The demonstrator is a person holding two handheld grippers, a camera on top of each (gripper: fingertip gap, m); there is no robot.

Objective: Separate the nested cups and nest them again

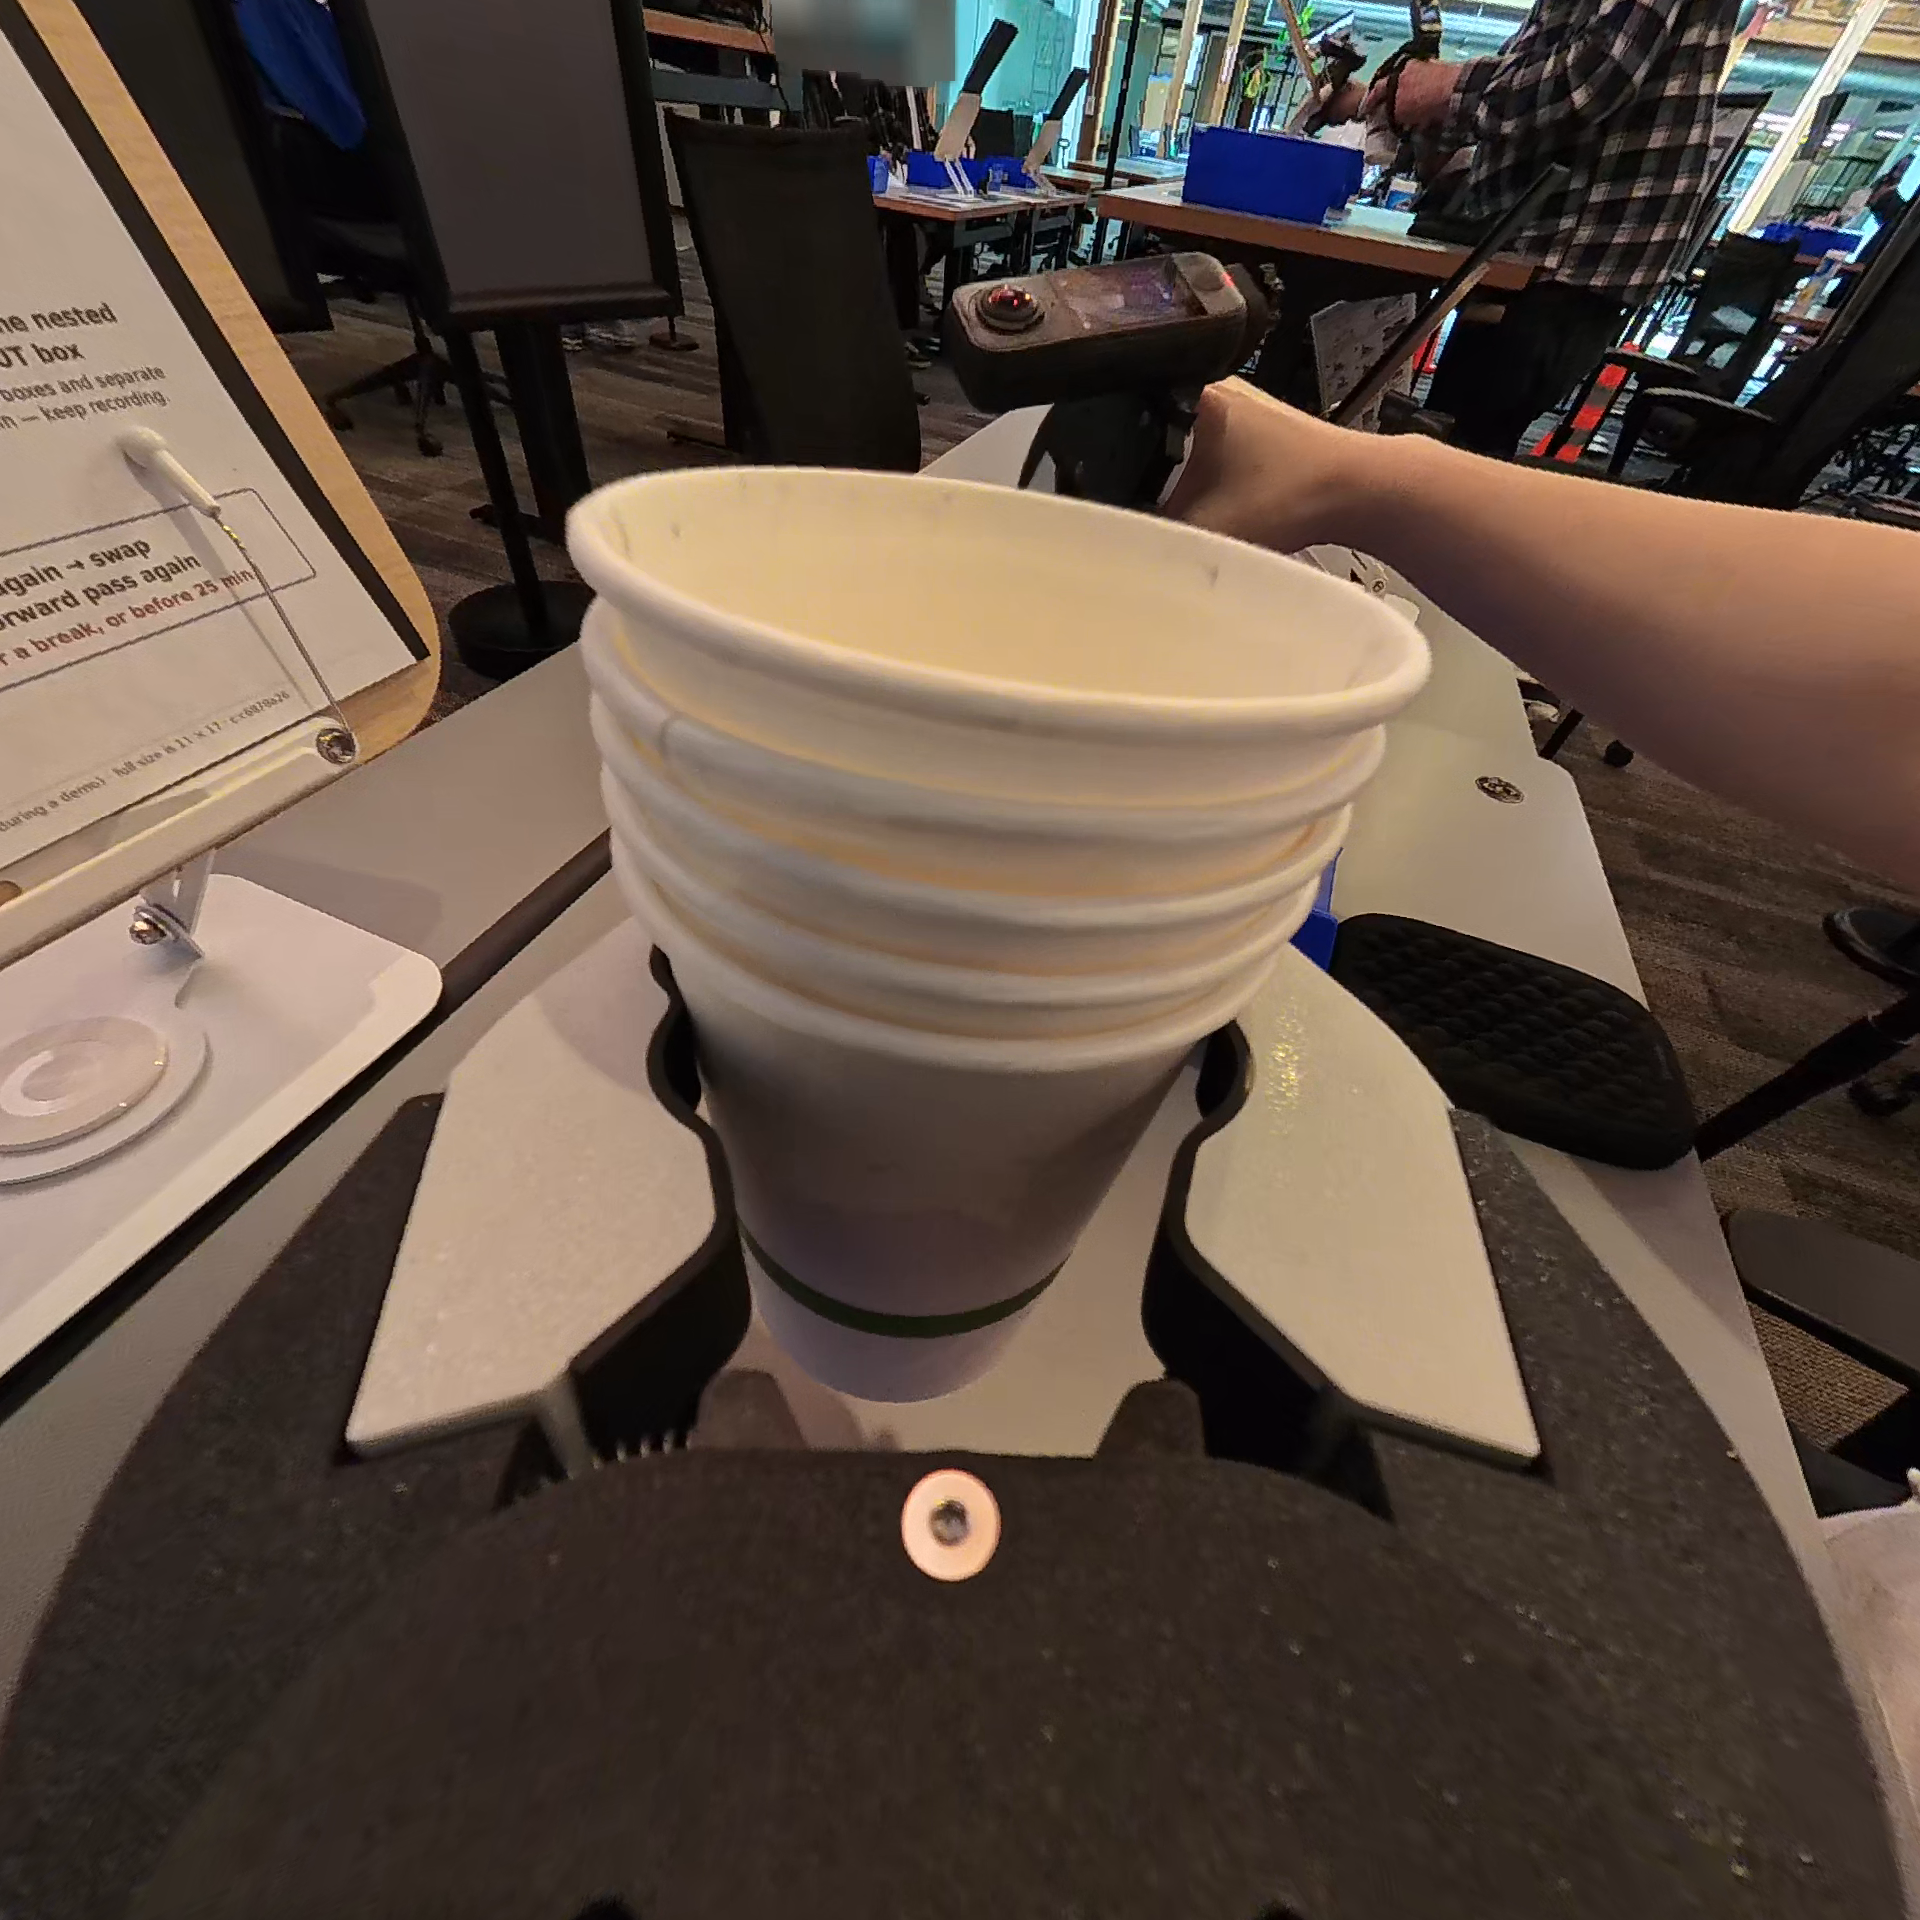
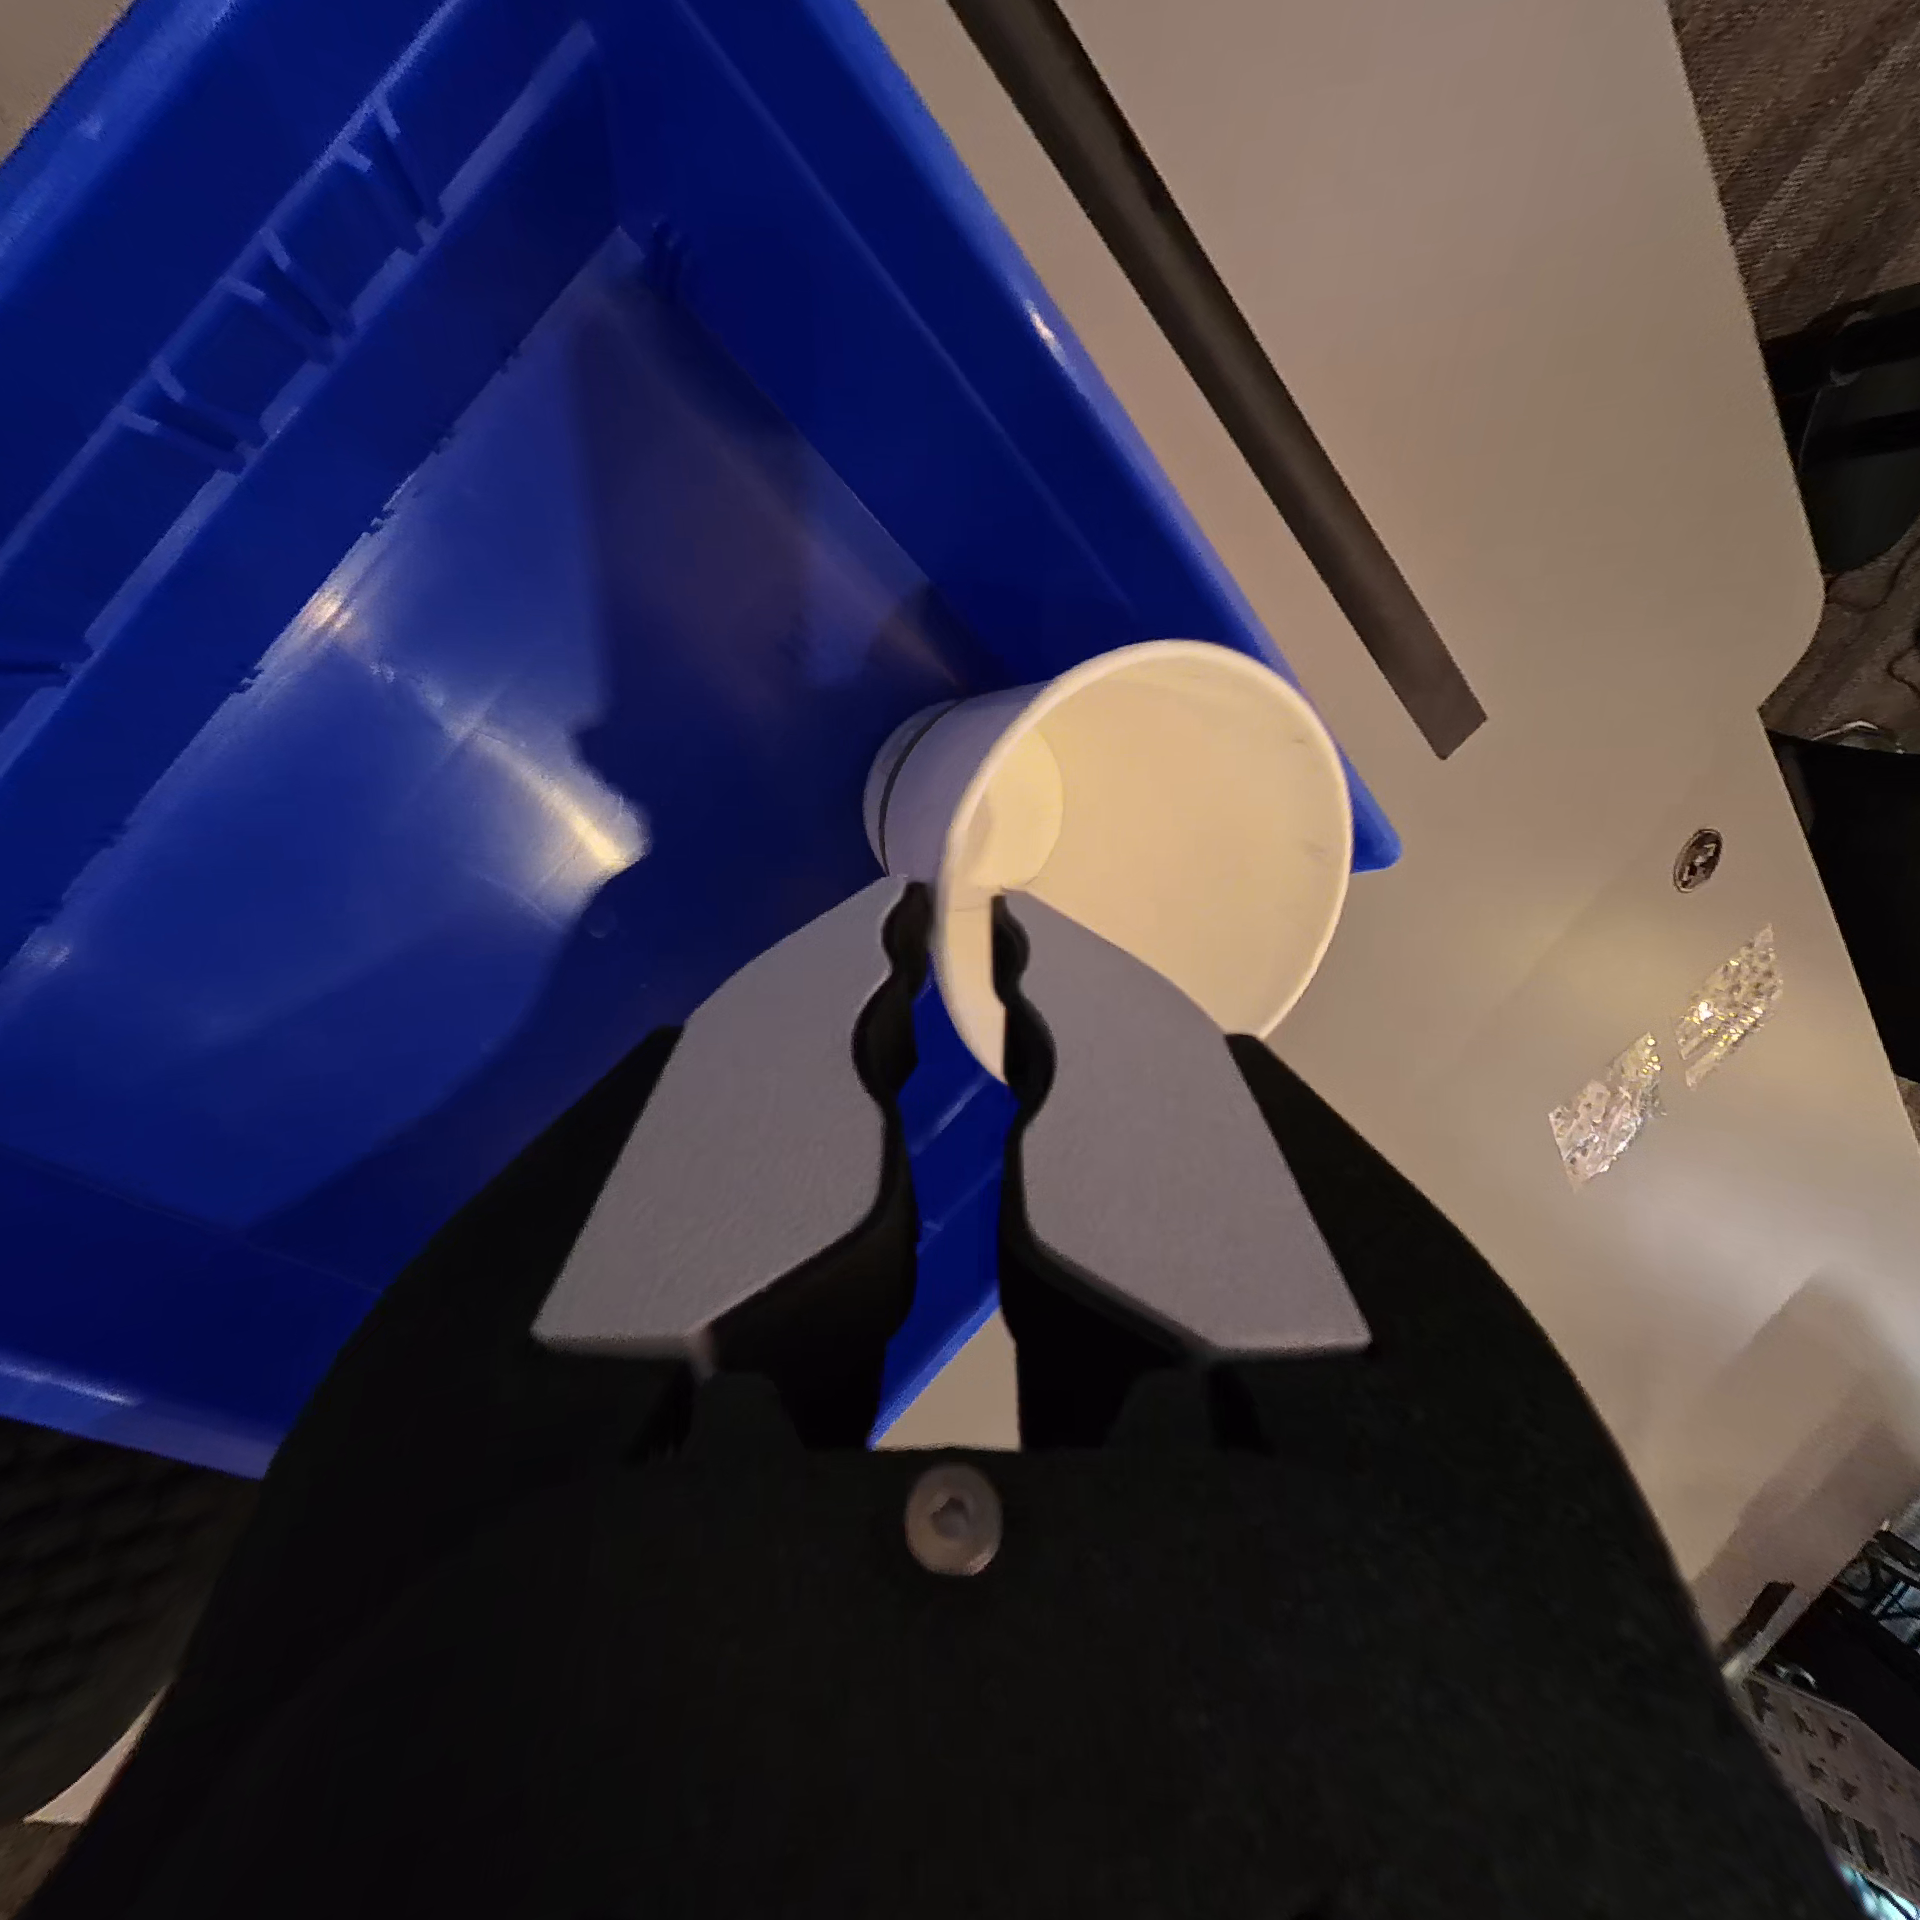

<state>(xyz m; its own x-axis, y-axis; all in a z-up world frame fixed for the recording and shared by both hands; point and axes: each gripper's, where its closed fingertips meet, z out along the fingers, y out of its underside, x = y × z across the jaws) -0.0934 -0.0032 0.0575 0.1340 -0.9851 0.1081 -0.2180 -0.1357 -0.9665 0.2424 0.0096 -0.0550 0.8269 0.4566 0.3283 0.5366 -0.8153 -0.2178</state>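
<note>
In the left wrist view, my left gripper [image 1: 951, 1049] is shut on a stack of several nested white paper cups [image 1: 977, 831], held upright by the outermost cup's wall, which has a green band near its base. In the right wrist view, my right gripper [image 2: 951, 909] is shut on the rim of a single white paper cup [image 2: 1174, 821], one finger inside and one outside. That cup hangs tilted, mouth towards the camera, over the corner of a blue bin [image 2: 416, 623]. The right gripper's body [image 1: 1101, 343] and the hand holding it show behind the stack.
The grey table [image 2: 1455, 416] has a dark slot [image 2: 1216, 343] across it. A sign on a white stand [image 1: 156, 582] is at the left. A black padded chair arm [image 1: 1507, 1029] lies at the right. Chairs, tables and a person in a plaid shirt [image 1: 1600, 114] are farther back.
</note>
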